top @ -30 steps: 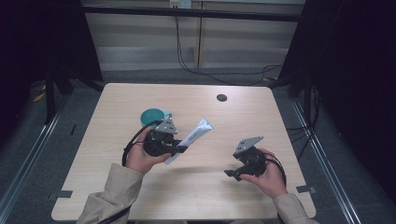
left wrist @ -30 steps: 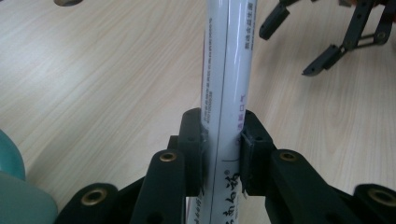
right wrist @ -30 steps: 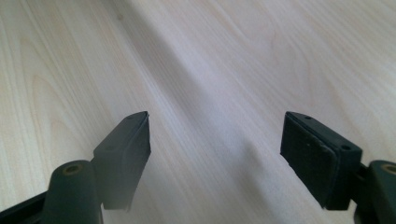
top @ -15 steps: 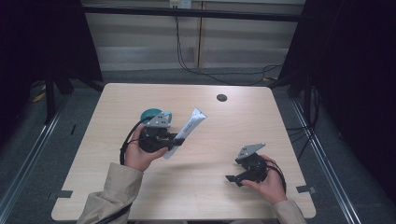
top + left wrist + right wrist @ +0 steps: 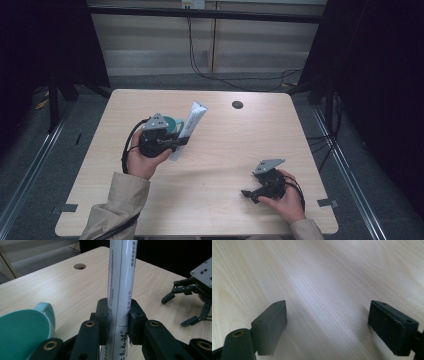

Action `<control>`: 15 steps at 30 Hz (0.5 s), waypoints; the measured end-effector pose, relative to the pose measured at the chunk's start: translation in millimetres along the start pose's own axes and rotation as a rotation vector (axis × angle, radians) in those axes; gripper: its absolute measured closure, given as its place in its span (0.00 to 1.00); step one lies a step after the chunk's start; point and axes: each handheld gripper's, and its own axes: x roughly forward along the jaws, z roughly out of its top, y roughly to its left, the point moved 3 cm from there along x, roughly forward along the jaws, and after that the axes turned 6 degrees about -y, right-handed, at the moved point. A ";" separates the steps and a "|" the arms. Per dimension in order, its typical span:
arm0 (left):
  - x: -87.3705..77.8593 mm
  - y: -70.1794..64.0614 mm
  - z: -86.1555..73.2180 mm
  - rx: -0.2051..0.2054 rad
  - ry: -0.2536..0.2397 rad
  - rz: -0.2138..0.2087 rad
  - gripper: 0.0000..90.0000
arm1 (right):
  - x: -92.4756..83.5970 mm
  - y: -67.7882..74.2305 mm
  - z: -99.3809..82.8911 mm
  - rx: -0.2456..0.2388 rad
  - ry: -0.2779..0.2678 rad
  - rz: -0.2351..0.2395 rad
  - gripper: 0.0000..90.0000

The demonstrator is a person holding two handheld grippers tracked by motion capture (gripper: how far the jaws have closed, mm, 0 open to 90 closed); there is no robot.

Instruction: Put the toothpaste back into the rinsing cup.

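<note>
Pale wood table (image 5: pixel 215 150), dark room around it. My left gripper (image 5: pixel 172 142) pinches the white tube (image 5: pixel 189 125) low on its body, long axis tilted up and away, just beside the teal cup (image 5: pixel 172 122). Cup sits nearest my left hand. Right gripper (image 5: pixel 250 194) is well apart, low over bare table, jaws just spread wide with nothing between.

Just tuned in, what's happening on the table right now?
A person works two handheld claws at a wooden table. The left claw is clamped on a white tube, holding it up off the table right by a teal cup. The right claw sits low near the table's front right; its jaws have just been opening and stand wide apart with only bare wood between them.
</note>
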 end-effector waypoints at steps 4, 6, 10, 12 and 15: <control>-3.5 5.9 0.8 -0.014 -0.020 0.028 0.83 | -0.2 0.4 -3.2 0.006 -0.032 -0.003 0.16; -4.7 8.7 1.1 -0.018 -0.030 0.036 0.83 | -0.2 0.9 -4.5 0.011 -0.047 -0.007 0.15; -5.0 12.6 1.7 -0.012 -0.034 0.057 0.83 | -0.4 0.7 -7.4 0.009 -0.078 -0.008 0.15; -5.4 14.3 2.5 -0.020 -0.043 0.062 0.83 | -0.4 1.2 -9.0 0.013 -0.093 -0.008 0.14; -6.7 16.7 5.6 -0.020 -0.055 0.079 0.83 | -0.1 1.9 -10.5 0.013 -0.109 -0.016 0.13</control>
